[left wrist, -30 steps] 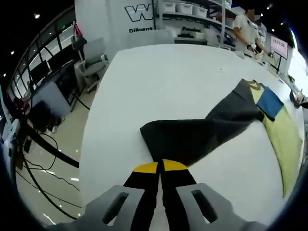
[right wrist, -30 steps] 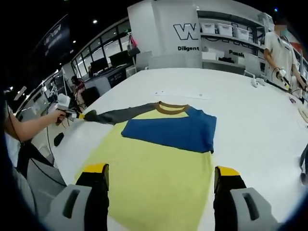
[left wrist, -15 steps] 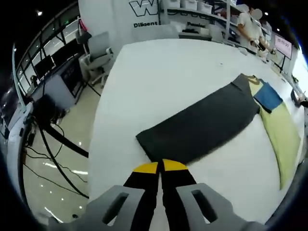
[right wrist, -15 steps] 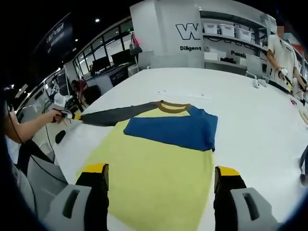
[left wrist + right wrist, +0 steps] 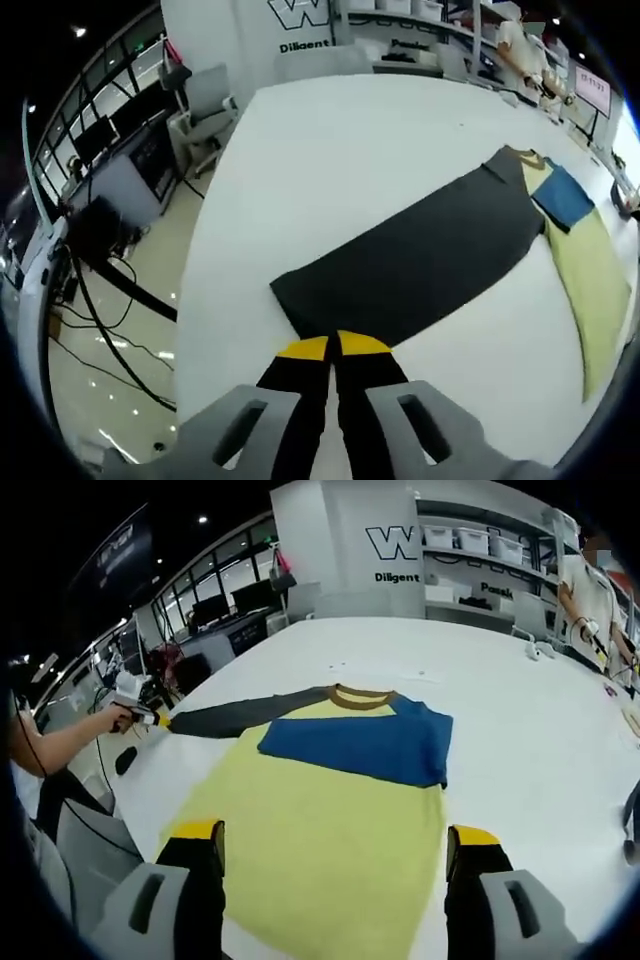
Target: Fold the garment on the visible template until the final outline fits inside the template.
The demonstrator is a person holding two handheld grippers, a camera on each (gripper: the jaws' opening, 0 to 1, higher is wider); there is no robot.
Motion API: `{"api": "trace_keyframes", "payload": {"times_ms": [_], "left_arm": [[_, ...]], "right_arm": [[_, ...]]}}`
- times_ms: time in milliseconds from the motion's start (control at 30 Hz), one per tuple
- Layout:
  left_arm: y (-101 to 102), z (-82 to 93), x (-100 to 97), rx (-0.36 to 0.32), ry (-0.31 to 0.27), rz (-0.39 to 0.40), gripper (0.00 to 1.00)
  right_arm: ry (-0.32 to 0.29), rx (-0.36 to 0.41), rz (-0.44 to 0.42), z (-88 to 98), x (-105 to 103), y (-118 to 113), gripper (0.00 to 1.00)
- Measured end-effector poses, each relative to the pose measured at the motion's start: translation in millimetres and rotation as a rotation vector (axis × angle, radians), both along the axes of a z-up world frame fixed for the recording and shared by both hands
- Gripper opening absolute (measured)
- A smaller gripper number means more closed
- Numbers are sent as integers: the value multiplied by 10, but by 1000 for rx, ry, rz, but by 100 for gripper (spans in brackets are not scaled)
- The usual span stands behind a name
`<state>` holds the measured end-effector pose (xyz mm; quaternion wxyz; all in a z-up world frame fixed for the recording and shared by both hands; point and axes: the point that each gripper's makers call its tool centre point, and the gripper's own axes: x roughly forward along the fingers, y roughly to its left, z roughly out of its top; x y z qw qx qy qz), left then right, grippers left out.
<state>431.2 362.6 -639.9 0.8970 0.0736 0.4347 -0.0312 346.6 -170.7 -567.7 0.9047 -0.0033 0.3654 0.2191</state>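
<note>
A long-sleeved shirt lies on the white table [image 5: 500,680]. Its yellow body [image 5: 320,850] faces me in the right gripper view, with a brown collar [image 5: 360,697] at the far end. The blue sleeve [image 5: 355,745] is folded across the chest. The dark grey sleeve [image 5: 420,260] is stretched out flat, and my left gripper [image 5: 332,346] is shut on its cuff. That same gripper [image 5: 150,718] appears at the left of the right gripper view, at the end of the grey sleeve [image 5: 235,718]. My right gripper [image 5: 335,842] stands open above the yellow hem, holding nothing.
The table's edge [image 5: 195,290] runs close to the left gripper, with floor, cables and office chairs [image 5: 205,110] beyond it. A person [image 5: 590,590] stands at the far right of the table. Shelves with white bins [image 5: 470,545] line the back wall.
The grey sleeve was bunched and narrow a second ago. It is now pulled out straight and lies flat. The right gripper has hardly moved.
</note>
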Motion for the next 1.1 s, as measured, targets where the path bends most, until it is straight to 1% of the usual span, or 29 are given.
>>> {"api": "trace_keyframes", "payload": {"times_ms": [100,267,400,500,667,700,767,800,867,900,967,1100], "left_arm": [[-95,7,45,-12,-9,-15,2],[-291,32,112,-67,-39,-7,2],[-437,52,152,-71,-48,-31,2],[-556,93,210,-100,-64,-34,2],[-883,212,354,-128,-98,-90,2],[-979,233,396,-153,-108,-110,2],[-1095,260,434,-185,-114,-124,2],[-1119,267,442,-190,-114,-125,2],[-1278,331,503,-192,-131,-155,2],[-1304,340,510,-194,-133,-158,2],[-1439,375,555,-207,-139,-180,2],[-1627,424,611,-221,-149,-212,2]], "right_arm": [[0,-4,5,-3,-2,1,90],[0,-6,9,-10,2,2,90],[-1,-5,12,-9,0,-1,90],[1,-4,12,-15,-13,-1,90],[5,-5,15,-28,-22,-2,91],[5,-4,16,-28,-23,-1,91],[6,-3,16,-32,-21,-7,91],[6,-3,16,-32,-21,-7,91],[7,-2,19,-36,-26,-3,91],[7,-2,20,-37,-26,-3,91],[11,-6,23,-51,-31,-10,91],[11,-7,26,-54,-33,-19,92]]}}
